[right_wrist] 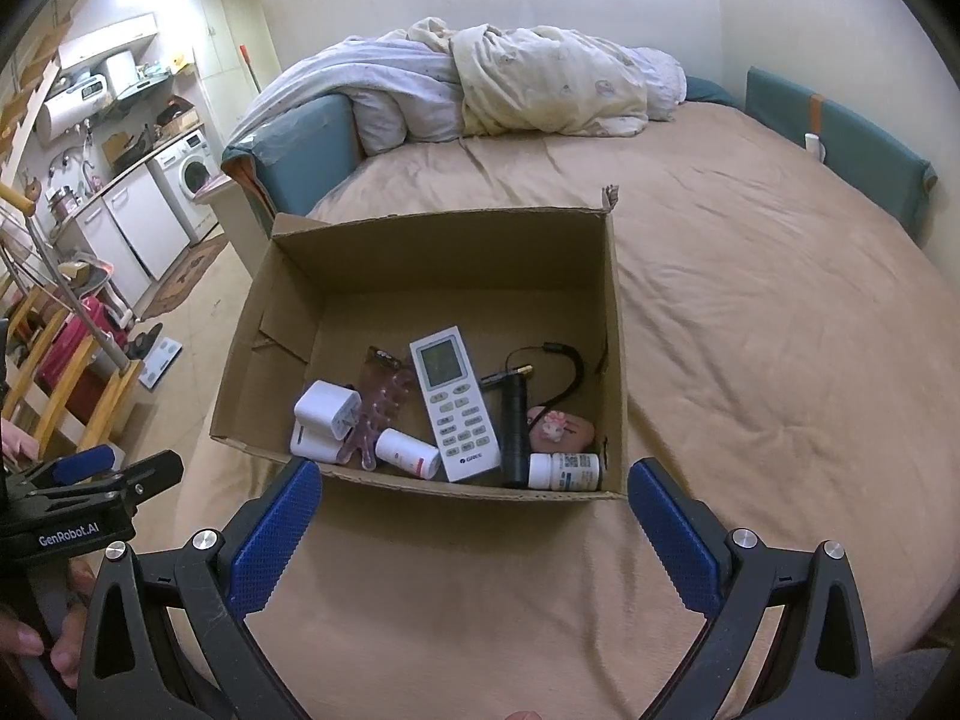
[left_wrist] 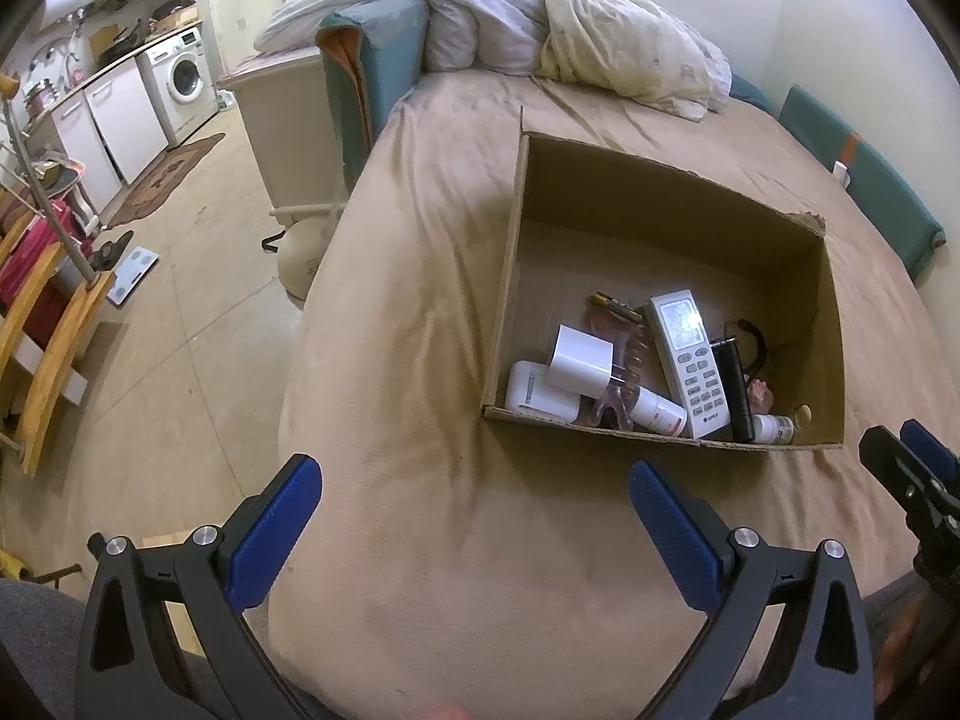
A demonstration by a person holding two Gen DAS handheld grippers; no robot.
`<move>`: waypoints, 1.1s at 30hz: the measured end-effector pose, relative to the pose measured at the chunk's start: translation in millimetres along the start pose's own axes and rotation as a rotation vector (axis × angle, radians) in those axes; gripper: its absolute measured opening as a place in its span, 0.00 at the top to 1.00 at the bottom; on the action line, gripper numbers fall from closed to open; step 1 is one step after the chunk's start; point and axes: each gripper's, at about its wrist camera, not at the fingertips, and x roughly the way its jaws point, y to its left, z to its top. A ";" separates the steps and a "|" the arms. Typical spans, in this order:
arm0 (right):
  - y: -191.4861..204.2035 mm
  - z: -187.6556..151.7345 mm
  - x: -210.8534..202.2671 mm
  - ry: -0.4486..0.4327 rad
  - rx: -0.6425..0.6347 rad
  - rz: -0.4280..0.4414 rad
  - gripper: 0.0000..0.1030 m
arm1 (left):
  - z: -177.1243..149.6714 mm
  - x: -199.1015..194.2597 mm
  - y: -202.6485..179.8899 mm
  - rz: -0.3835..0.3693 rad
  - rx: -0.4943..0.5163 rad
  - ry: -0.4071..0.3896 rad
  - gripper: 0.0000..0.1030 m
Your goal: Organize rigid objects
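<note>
An open cardboard box (left_wrist: 660,192) (right_wrist: 615,312) sits on the tan bed. Inside lie a white remote (left_wrist: 690,360) (right_wrist: 457,405), a white charger plug (left_wrist: 581,367) (right_wrist: 324,411), a white case (left_wrist: 534,399), a pink comb (right_wrist: 381,414), a white tube (right_wrist: 408,452), a black cylinder with cord (left_wrist: 735,387) (right_wrist: 515,420), a pill bottle (right_wrist: 564,471) and a pink item (right_wrist: 561,427). My left gripper (left_wrist: 474,516) is open and empty, above the bed left of the box's front. My right gripper (right_wrist: 474,516) is open and empty, just before the box's front wall.
Crumpled duvets (left_wrist: 540,30) (right_wrist: 510,84) lie at the bed's far end. Teal cushions (right_wrist: 840,138) line the right wall. Left of the bed is floor with a wooden rack (left_wrist: 48,324), cabinets and a washing machine (left_wrist: 183,72).
</note>
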 end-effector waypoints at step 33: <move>-2.7 -0.9 0.4 -0.004 0.006 0.002 0.00 | -0.1 -0.2 -0.6 -0.001 0.002 -0.002 0.01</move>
